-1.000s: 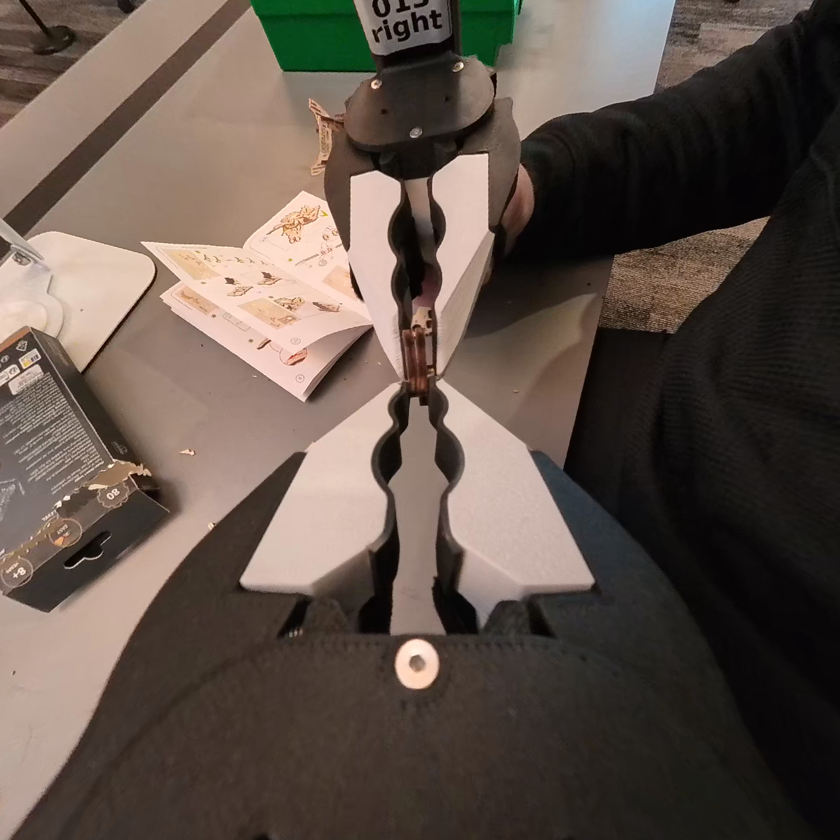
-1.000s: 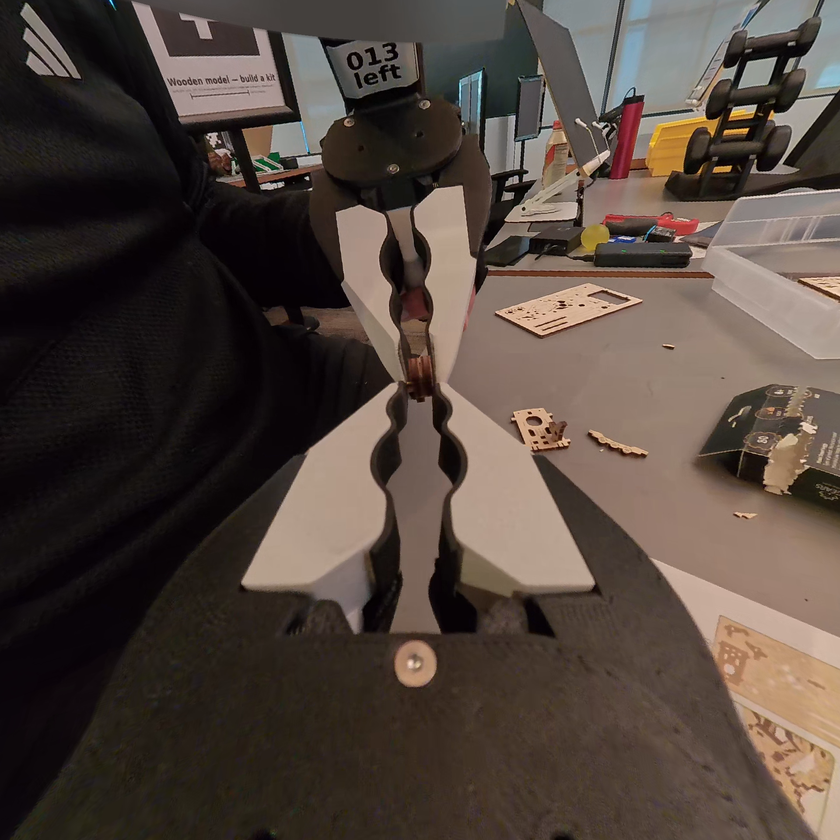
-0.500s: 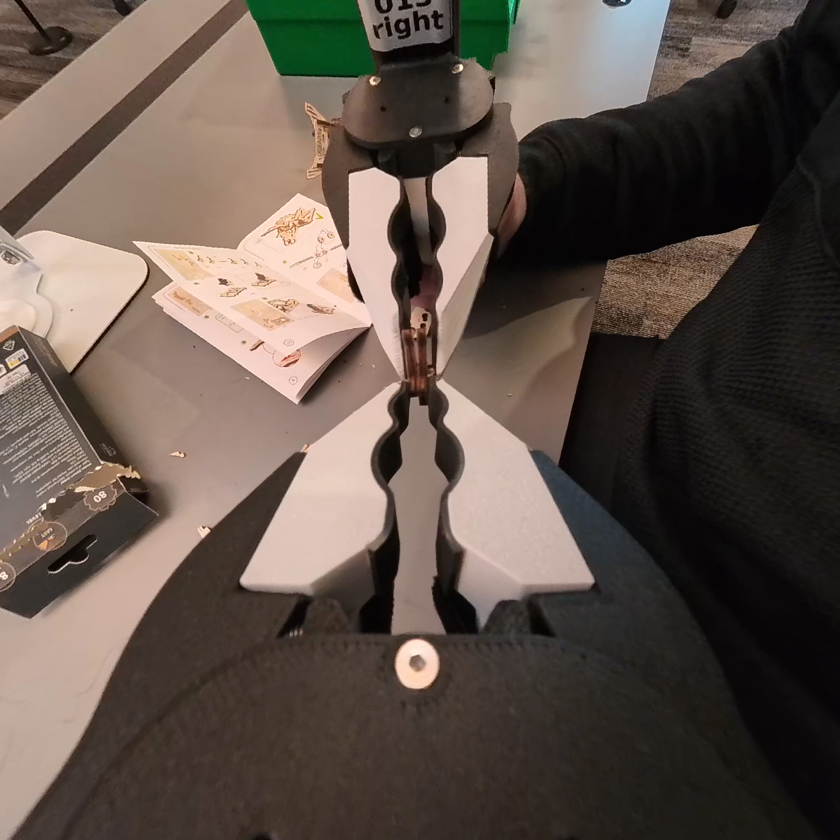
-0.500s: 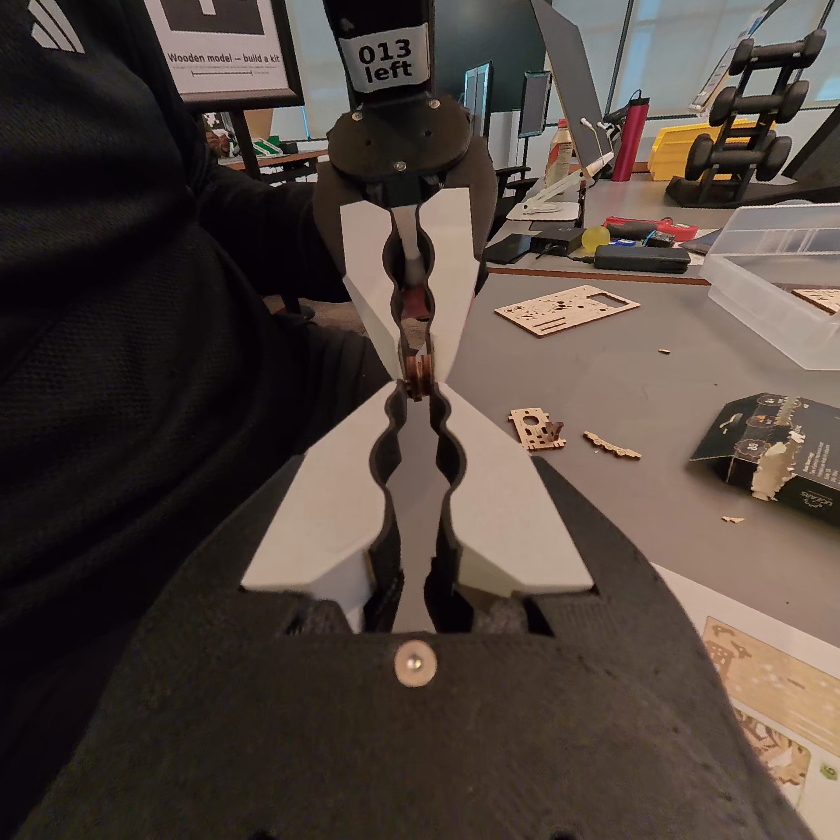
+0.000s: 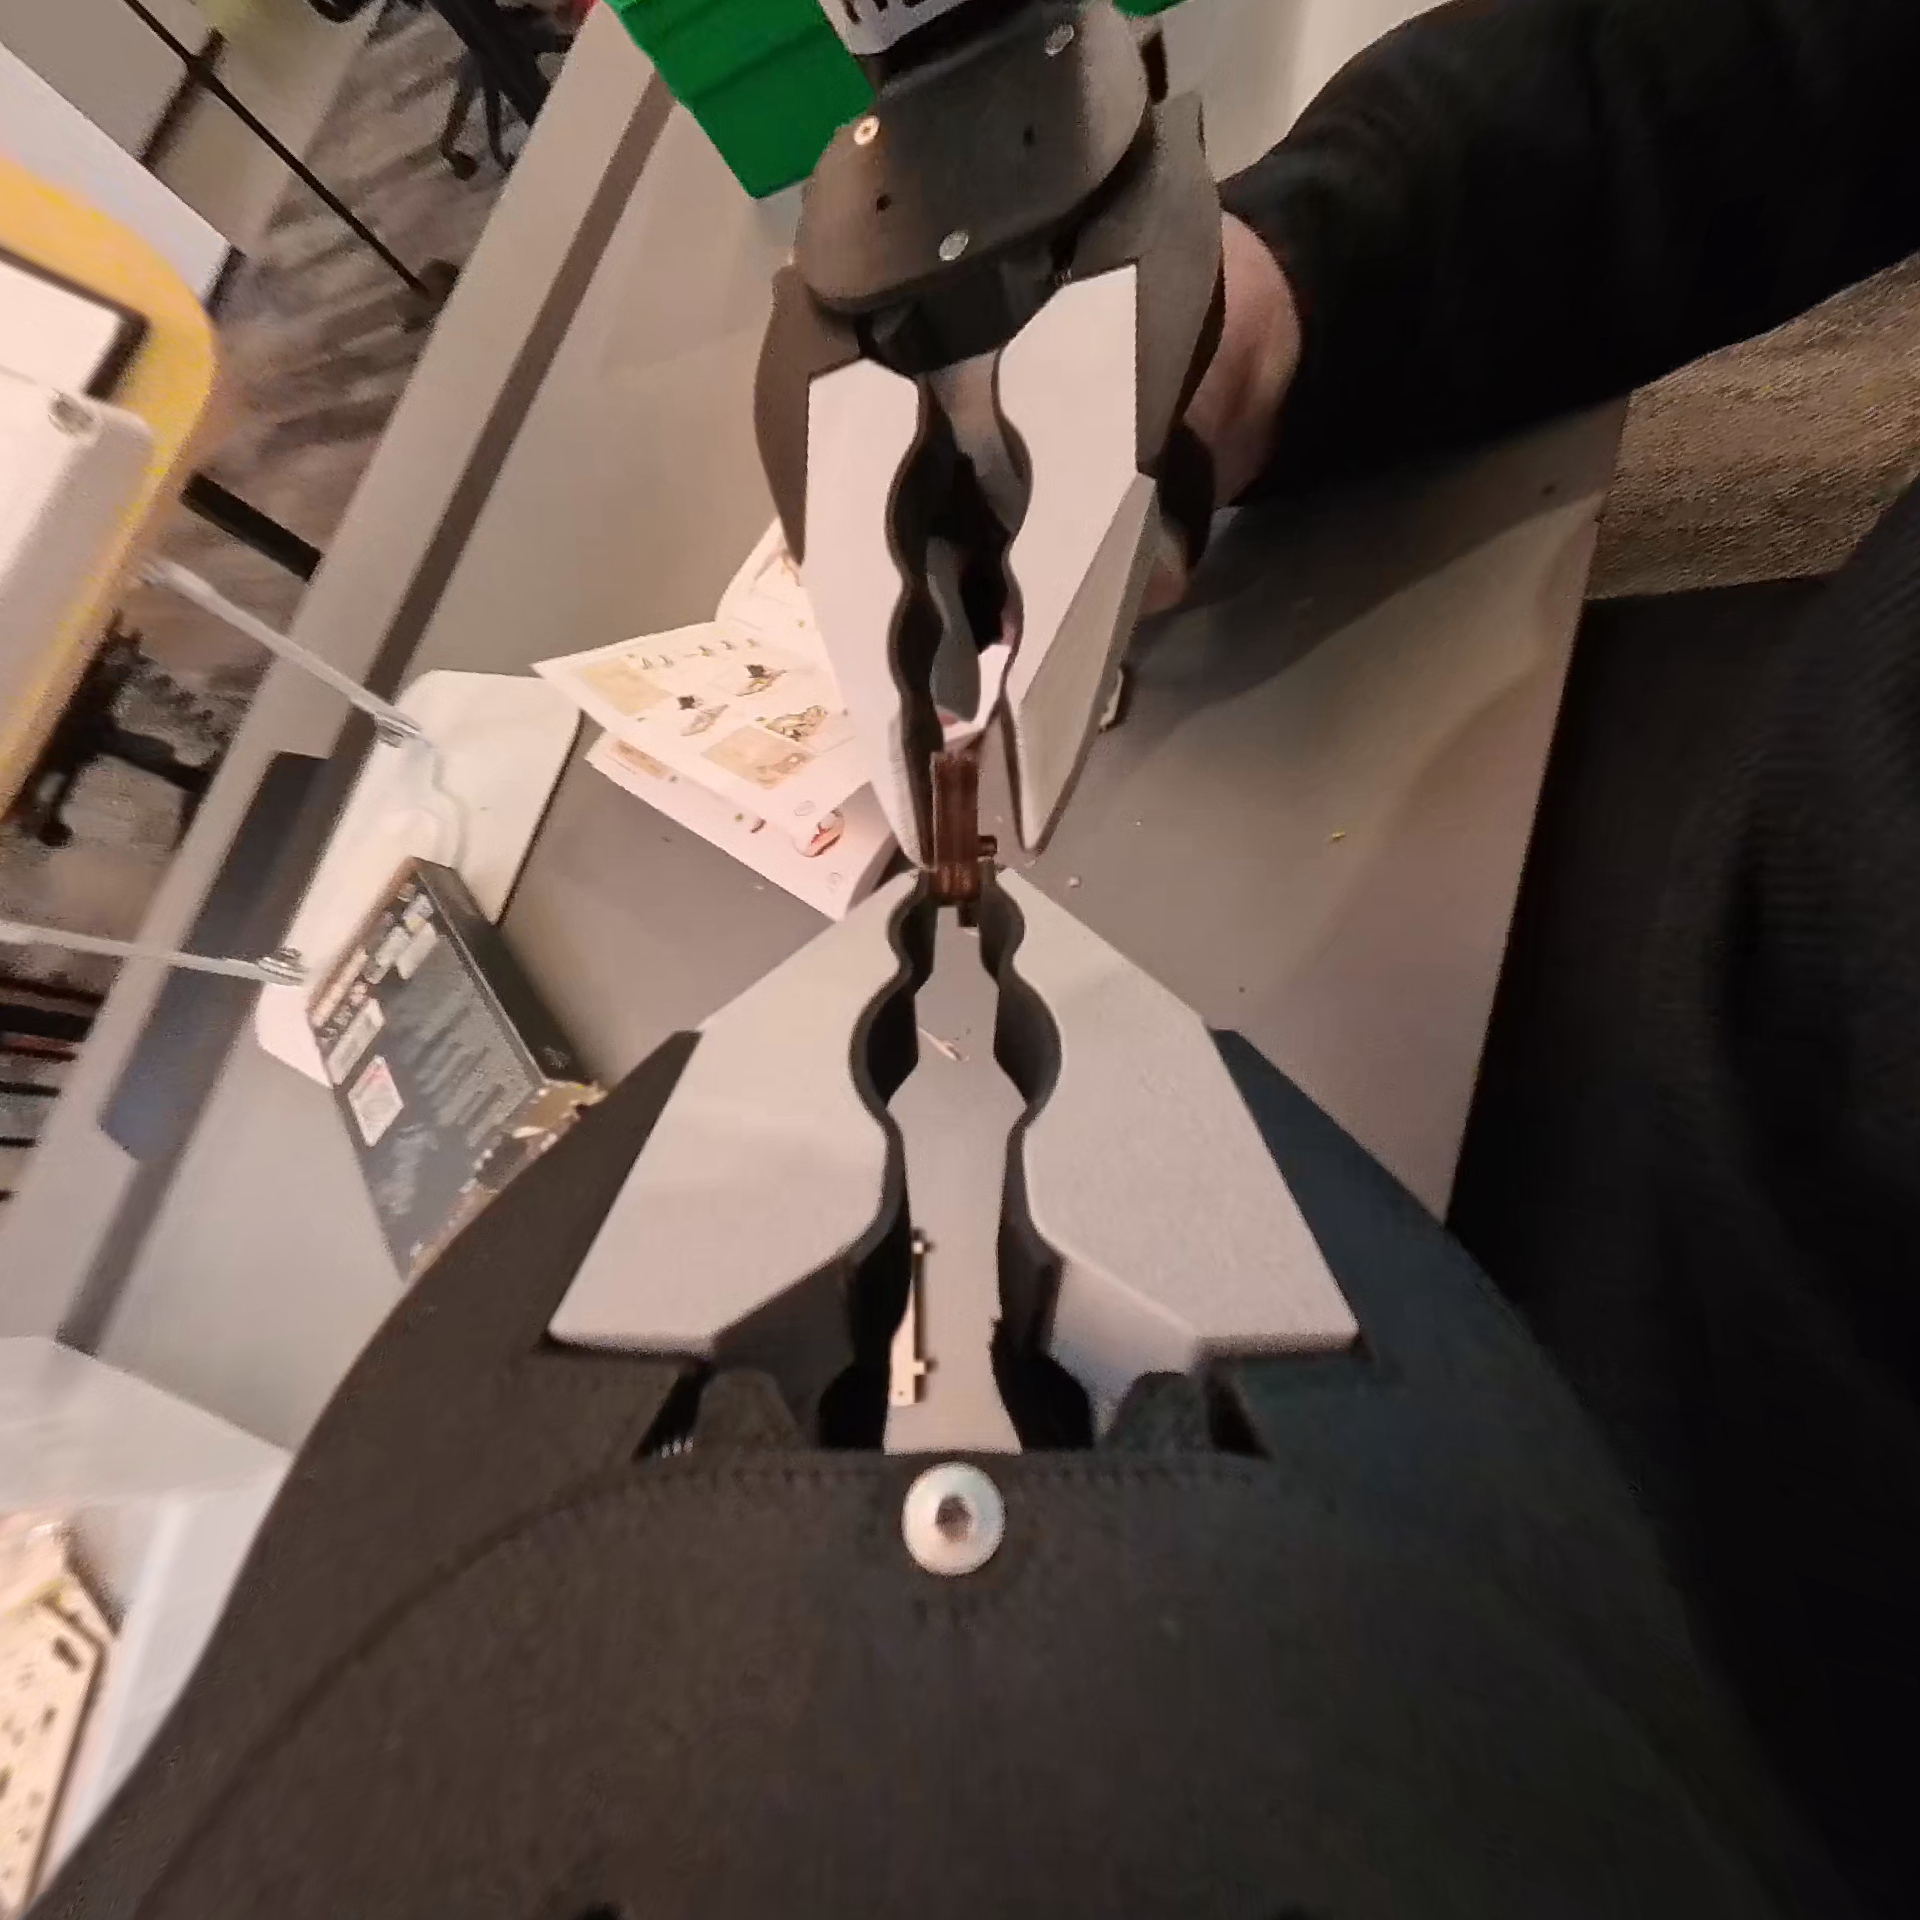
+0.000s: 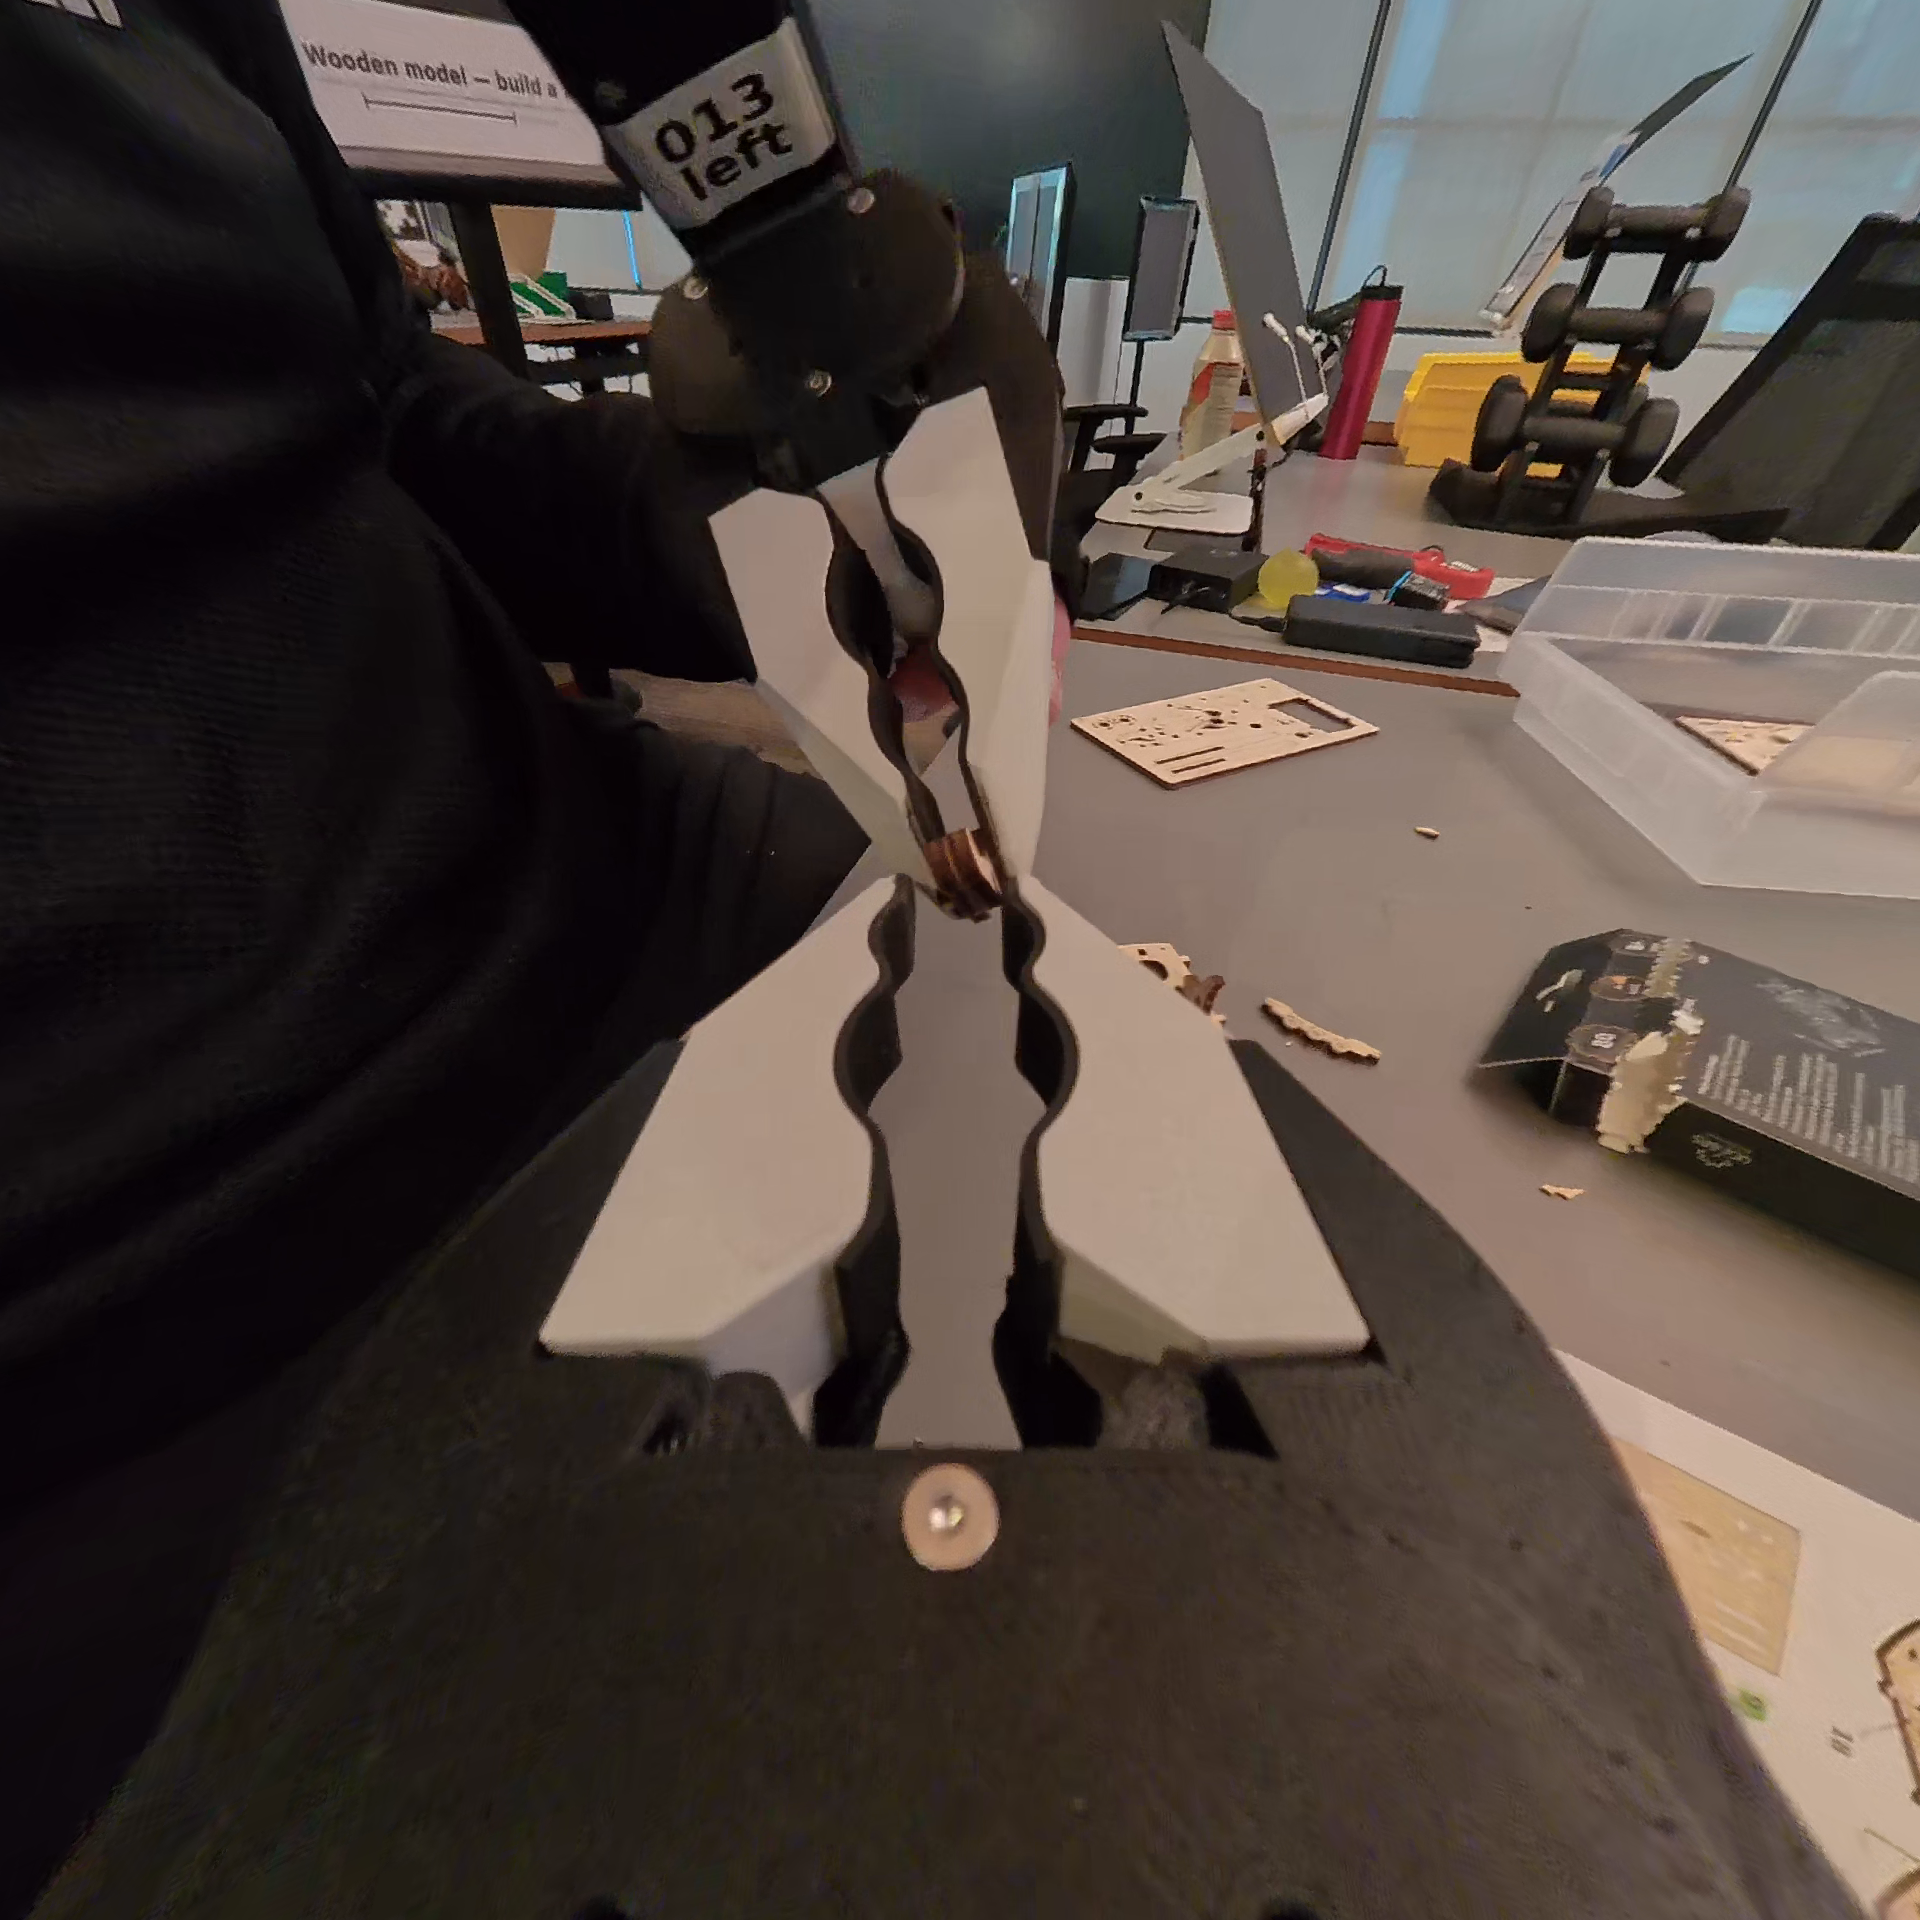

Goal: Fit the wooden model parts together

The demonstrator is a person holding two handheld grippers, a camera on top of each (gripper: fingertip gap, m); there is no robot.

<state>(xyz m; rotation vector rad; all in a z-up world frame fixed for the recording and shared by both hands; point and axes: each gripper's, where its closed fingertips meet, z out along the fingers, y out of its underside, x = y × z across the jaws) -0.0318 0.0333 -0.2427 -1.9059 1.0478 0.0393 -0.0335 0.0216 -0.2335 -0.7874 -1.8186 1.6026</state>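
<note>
A small dark-brown wooden part (image 5: 954, 831) hangs above the grey table (image 5: 1299, 935), between the tips of both grippers, which point at each other. My left gripper (image 5: 951, 902) is shut on its lower end. In the right wrist view this gripper (image 6: 951, 836) comes down tilted from the upper left and pinches the stacked wooden part (image 6: 961, 873). My right gripper (image 6: 956, 896) is slightly open around the part. In the left wrist view the part lies against one finger of the right gripper (image 5: 971, 850), with a gap to the other.
An open instruction booklet (image 5: 727, 717), a torn black box (image 6: 1714, 1049) and a green bin (image 5: 769, 83) are on the table. A punched wooden sheet (image 6: 1226, 727), loose wooden pieces (image 6: 1320, 1029) and a clear plastic container (image 6: 1714, 717) lie to the right. The person's black sleeve (image 6: 312, 727) is close by. My left and right fingertips are right by each other.
My right gripper's jaws have spread a little and no longer pinch the part. Both grippers have tilted, and the left one still holds the part.
</note>
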